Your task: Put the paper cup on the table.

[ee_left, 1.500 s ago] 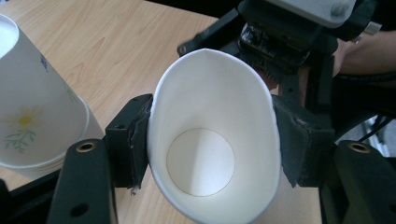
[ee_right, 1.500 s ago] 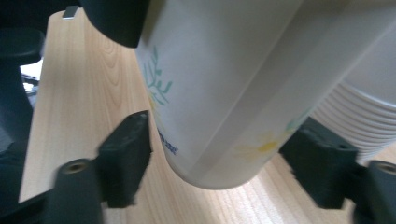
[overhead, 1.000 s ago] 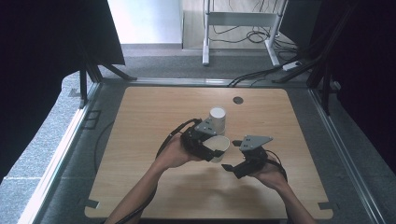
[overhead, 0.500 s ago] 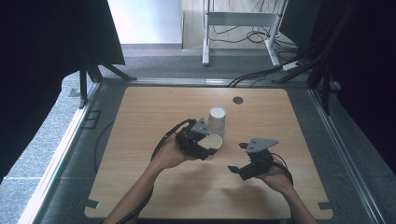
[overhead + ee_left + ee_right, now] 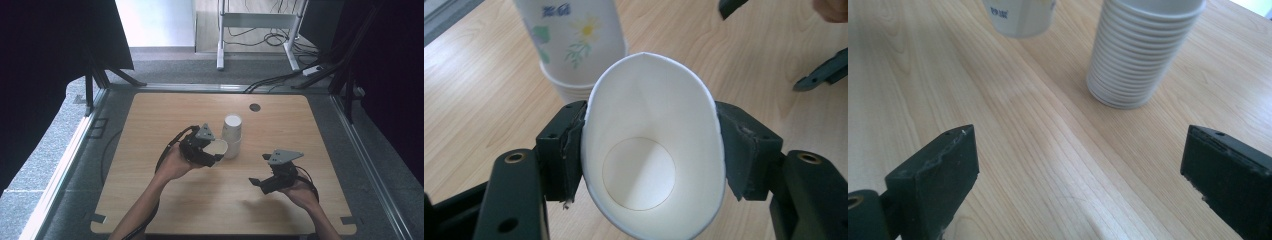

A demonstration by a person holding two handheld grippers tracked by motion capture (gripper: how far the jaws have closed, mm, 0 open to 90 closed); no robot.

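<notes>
Left claw [image 5: 651,150] is clenched on a single paper cup [image 5: 651,155], one black pad on each side of the wall; the squeeze has pushed the rim into an oval. The cup lies tilted w/ its mouth toward the claw's camera, so the round bottom shows inside. In the high view this cup [image 5: 218,148] sits in the left claw [image 5: 212,152] just beside the cup stack, near the table's middle; whether the two touch I can't tell.

Right claw [image 5: 1075,185] is released, jaws wide apart, nothing between them but bare wood. In the high view it [image 5: 261,182] is held low over the table [image 5: 150,115], to the right of the stack and well apart from it.

The cup stack [image 5: 232,135] stands upside down, bottoms up, many rims nested at its base; from the right gripper view the stack [image 5: 1140,55] is ahead and right of centre, w/ the held cup [image 5: 1020,17] at the top edge, left of it. The top cup of the stack has a flower print [image 5: 584,35].

Count: 1 stack, 1 separate cup, 2 claws. A small dark round disc [image 5: 255,107] sits near the table's far edge. Cables and a metal stand lie on the floor beyond.
</notes>
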